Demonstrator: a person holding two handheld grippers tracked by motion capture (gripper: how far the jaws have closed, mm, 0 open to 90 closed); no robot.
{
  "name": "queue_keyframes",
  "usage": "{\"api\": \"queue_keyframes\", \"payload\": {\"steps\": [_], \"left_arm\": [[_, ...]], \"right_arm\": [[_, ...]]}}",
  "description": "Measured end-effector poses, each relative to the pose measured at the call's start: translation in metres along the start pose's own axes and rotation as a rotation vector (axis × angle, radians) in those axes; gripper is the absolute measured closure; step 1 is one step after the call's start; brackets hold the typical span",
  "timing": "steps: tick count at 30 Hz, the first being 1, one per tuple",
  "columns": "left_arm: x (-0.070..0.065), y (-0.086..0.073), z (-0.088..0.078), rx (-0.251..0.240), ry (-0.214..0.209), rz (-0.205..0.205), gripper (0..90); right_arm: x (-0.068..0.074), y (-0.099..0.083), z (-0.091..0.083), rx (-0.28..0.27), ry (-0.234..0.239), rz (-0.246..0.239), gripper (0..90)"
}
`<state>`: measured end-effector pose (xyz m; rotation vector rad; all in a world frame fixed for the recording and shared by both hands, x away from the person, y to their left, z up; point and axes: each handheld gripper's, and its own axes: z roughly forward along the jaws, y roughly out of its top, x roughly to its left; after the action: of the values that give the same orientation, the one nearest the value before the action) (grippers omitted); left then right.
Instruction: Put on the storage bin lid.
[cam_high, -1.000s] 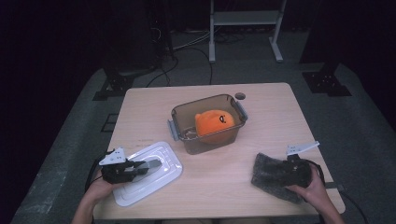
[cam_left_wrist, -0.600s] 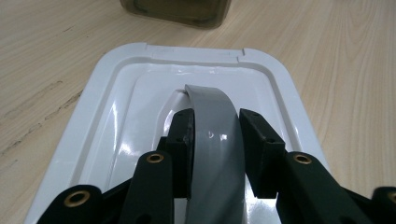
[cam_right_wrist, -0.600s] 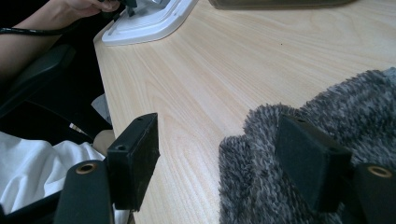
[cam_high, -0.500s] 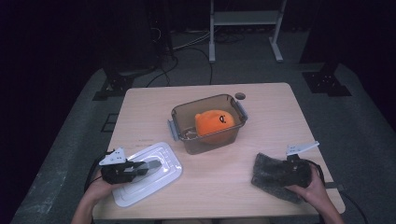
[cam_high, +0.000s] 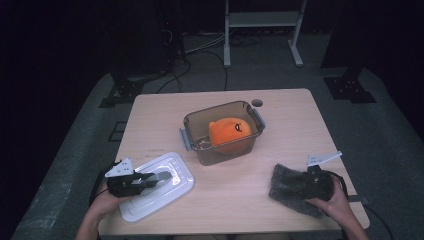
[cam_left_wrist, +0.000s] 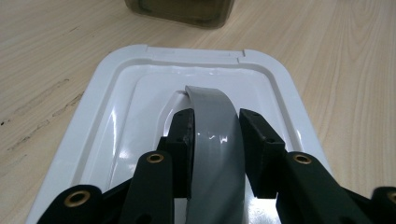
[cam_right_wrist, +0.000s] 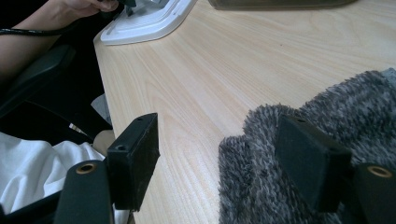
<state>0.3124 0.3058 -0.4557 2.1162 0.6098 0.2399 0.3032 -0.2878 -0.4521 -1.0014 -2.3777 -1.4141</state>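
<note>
A white lid (cam_high: 150, 207) lies flat at the table's near left. My left gripper (cam_high: 159, 177) is shut on the lid's grey arched handle (cam_left_wrist: 215, 140), with both black pads (cam_left_wrist: 254, 135) pressed against its sides. A clear brown container (cam_high: 187, 122) stands mid-table with an orange plush toy (cam_high: 229, 132) inside. At the near right, a grey fuzzy cloth (cam_high: 285, 187) lies on the wood. My right gripper (cam_right_wrist: 219, 144) hangs open over the cloth's edge, one pad (cam_right_wrist: 308, 158) over the cloth (cam_right_wrist: 355, 102) and the other (cam_right_wrist: 135, 154) off its side.
A small round hole (cam_high: 257, 102) sits in the tabletop behind the container. In the right gripper view, the table's near edge (cam_right_wrist: 100, 79) is next to the open jaws, with the person's lap below. A white shelf frame (cam_high: 260, 20) and cables stand on the floor beyond.
</note>
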Motion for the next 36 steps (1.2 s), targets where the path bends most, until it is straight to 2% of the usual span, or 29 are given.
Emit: {"api": "queue_keyframes", "payload": {"steps": [18,22,36], "left_arm": [[-0.002,0.004,-0.005,-0.009,-0.002,0.011,66.7],[-0.002,0.006,-0.008,-0.016,0.008,0.019,66.7],[-0.008,0.020,-0.025,-0.048,0.000,0.038,66.7]], "right_arm": [[0.000,0.000,0.000,0.002,0.001,0.000,29.3],[-0.001,0.000,0.000,0.002,0.000,-0.001,29.4],[-0.001,0.000,0.000,0.001,0.000,-0.001,29.4]]}}
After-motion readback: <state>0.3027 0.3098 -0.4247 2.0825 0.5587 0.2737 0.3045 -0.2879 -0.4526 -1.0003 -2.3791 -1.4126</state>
